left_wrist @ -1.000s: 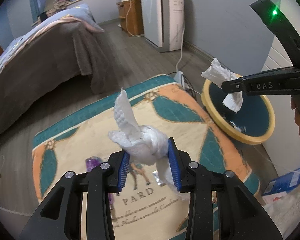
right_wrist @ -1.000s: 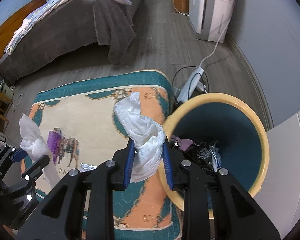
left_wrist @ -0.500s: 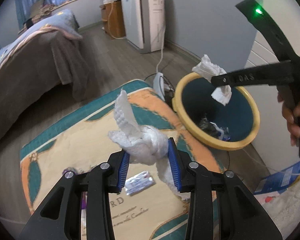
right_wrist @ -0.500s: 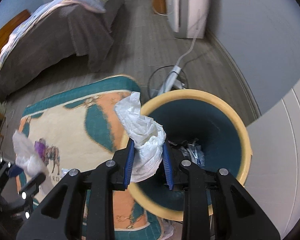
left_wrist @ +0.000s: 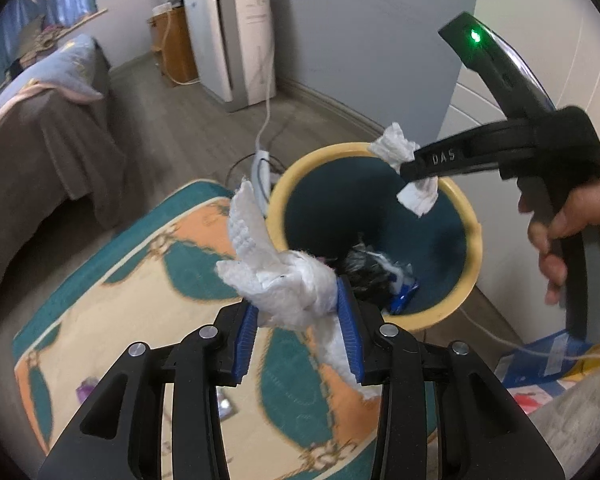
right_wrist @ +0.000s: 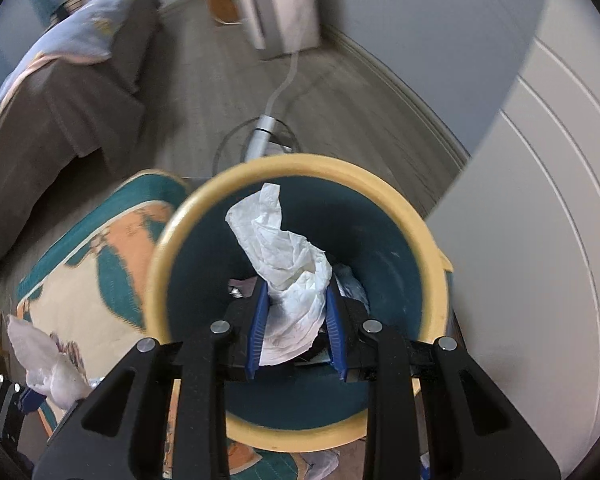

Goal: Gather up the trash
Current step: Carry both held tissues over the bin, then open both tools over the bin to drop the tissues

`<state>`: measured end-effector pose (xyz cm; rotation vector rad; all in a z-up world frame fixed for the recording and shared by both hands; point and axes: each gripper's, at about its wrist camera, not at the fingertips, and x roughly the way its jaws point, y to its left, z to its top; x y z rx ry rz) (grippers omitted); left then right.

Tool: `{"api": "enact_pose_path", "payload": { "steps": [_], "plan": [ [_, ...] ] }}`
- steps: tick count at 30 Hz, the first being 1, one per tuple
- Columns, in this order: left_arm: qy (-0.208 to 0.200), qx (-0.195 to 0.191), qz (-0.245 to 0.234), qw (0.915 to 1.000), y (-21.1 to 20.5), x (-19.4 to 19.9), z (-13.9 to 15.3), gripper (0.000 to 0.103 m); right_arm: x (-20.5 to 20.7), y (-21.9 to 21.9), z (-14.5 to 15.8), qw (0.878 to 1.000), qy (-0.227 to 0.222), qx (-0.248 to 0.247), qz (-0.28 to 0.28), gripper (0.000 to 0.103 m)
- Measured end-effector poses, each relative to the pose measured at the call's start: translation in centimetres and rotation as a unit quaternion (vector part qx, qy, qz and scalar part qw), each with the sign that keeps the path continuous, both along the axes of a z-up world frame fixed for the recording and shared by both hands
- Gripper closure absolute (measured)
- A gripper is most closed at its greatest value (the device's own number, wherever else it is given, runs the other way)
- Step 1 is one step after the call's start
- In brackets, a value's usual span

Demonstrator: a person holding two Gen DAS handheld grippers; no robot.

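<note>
My left gripper (left_wrist: 298,334) is shut on a crumpled white tissue (left_wrist: 284,280) and holds it above the rug, just left of the bin. My right gripper (right_wrist: 296,332) is shut on another white tissue (right_wrist: 290,272) and holds it right over the mouth of the yellow-rimmed teal bin (right_wrist: 158,264). In the left wrist view the right gripper (left_wrist: 410,170) hangs over the bin (left_wrist: 470,264) with its tissue (left_wrist: 418,196). Dark and blue trash (left_wrist: 380,276) lies in the bin's bottom. The left gripper's tissue (right_wrist: 44,356) shows at the lower left of the right wrist view.
A patterned teal and orange rug (left_wrist: 140,280) lies left of the bin with a purple wrapper (left_wrist: 86,388) and a silver packet (left_wrist: 226,404) on it. A power strip with cable (left_wrist: 260,164) lies behind the bin. A bed (left_wrist: 40,132), a white appliance (left_wrist: 236,40) and a white cabinet (right_wrist: 540,240) surround the spot.
Both grippers have moved toward the bin. The right gripper with its tissue went from beside the rim to over the bin's opening. The left gripper came closer to the bin's left side.
</note>
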<state>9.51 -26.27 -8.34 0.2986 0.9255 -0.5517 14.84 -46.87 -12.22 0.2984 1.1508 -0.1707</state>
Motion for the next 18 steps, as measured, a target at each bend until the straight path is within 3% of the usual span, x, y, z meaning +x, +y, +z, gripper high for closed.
{"api": "enact_pose_path", "payload": {
  "steps": [9,18],
  "plan": [
    [0.025,-0.012,-0.017,0.9995,-3.4,1.6,-1.8,0.064,-0.4,-1.1,0.1,1.0,-0.001,-0.002,-0.031,0.077],
    [-0.022,-0.017,-0.022,0.9994,-5.5,3.4,0.1,0.062,-0.6,-2.5,0.1,0.998,-0.009,-0.012,-0.057,0.077]
  ]
}}
